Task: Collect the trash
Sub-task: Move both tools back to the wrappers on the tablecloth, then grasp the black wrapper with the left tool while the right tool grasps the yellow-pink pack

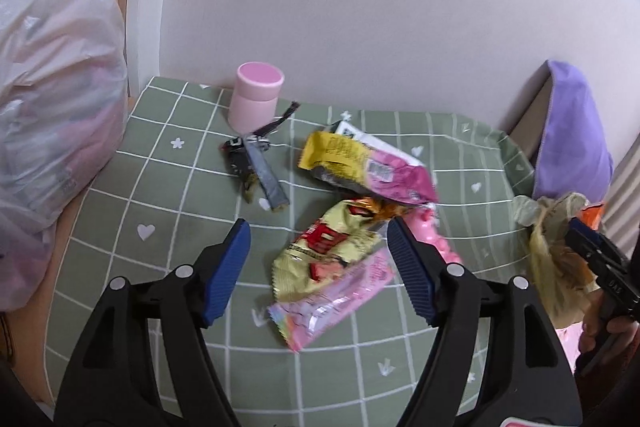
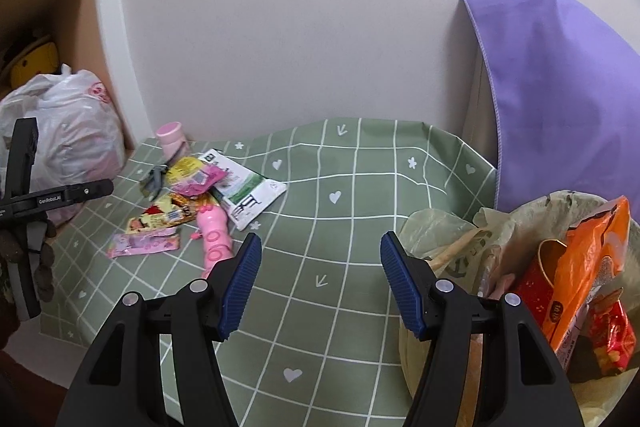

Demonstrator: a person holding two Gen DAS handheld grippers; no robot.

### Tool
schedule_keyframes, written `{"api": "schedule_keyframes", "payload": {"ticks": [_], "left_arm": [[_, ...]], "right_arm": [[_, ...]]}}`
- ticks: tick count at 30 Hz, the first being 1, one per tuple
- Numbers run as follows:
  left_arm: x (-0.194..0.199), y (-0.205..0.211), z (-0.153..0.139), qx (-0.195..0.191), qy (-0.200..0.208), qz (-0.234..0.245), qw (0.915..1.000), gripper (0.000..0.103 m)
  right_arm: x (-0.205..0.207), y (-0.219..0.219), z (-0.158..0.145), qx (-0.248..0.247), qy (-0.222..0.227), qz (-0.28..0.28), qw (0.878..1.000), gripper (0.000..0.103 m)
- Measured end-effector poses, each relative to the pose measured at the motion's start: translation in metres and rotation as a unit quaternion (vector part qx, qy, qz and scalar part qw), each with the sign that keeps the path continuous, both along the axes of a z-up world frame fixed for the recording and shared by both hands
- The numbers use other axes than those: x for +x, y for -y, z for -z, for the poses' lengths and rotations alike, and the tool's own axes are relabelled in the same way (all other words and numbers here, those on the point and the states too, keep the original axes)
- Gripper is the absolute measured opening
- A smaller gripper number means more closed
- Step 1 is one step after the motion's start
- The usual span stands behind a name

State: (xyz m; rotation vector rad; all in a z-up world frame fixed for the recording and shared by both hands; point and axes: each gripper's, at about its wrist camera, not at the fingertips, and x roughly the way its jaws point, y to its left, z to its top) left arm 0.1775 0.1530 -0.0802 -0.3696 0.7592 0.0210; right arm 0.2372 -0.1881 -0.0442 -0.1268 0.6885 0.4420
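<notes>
Trash lies in a heap on the green checked tablecloth (image 1: pixel 168 163). My left gripper (image 1: pixel 316 227) hangs open just above a pale yellow snack wrapper (image 1: pixel 320 255) and a pink wrapper (image 1: pixel 332 303), its pads touching neither. Behind them are a yellow-and-pink packet (image 1: pixel 360 163), a pink toy bottle (image 1: pixel 434 239) and a dark wrapper with a grey strip (image 1: pixel 260 171). My right gripper (image 2: pixel 320 239) is open over bare cloth with nothing between its fingers. Right beside its right finger stands an olive trash bag (image 2: pixel 452 227) holding an orange packet (image 2: pixel 588 259) and red wrappers.
A pink cup (image 1: pixel 258 95) stands by the white wall. A full white plastic bag (image 1: pixel 52 87) sits at the table's left end. A purple cloth (image 2: pixel 560 87) drapes a box at the right. A white-and-green packet (image 2: pixel 248 191) lies by the heap.
</notes>
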Motion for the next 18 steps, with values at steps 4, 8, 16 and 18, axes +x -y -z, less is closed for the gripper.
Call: {"api": "schedule_keyframes", "payload": {"ticks": [4,8,16,18], "left_arm": [[0.024,-0.018,0.005,0.020,-0.005,-0.008,0.9998,0.067],[0.057,-0.034,0.010,0.056,-0.015,-0.028,0.9979,0.067],[0.113,-0.064,0.042,0.031,-0.078,-0.030,0.9960,0.038],[0.112,-0.067,0.045,0.017,-0.080,-0.024,0.9963,0.036]], "right_arm": [[0.007,-0.012,0.004,-0.008,-0.005,0.004,1.000,0.059],[0.016,-0.027,0.008,-0.017,-0.015,0.000,1.000,0.059],[0.034,-0.057,0.012,-0.038,-0.029,-0.030,0.998,0.059],[0.040,-0.068,0.011,-0.034,-0.029,-0.048,0.998,0.059]]}}
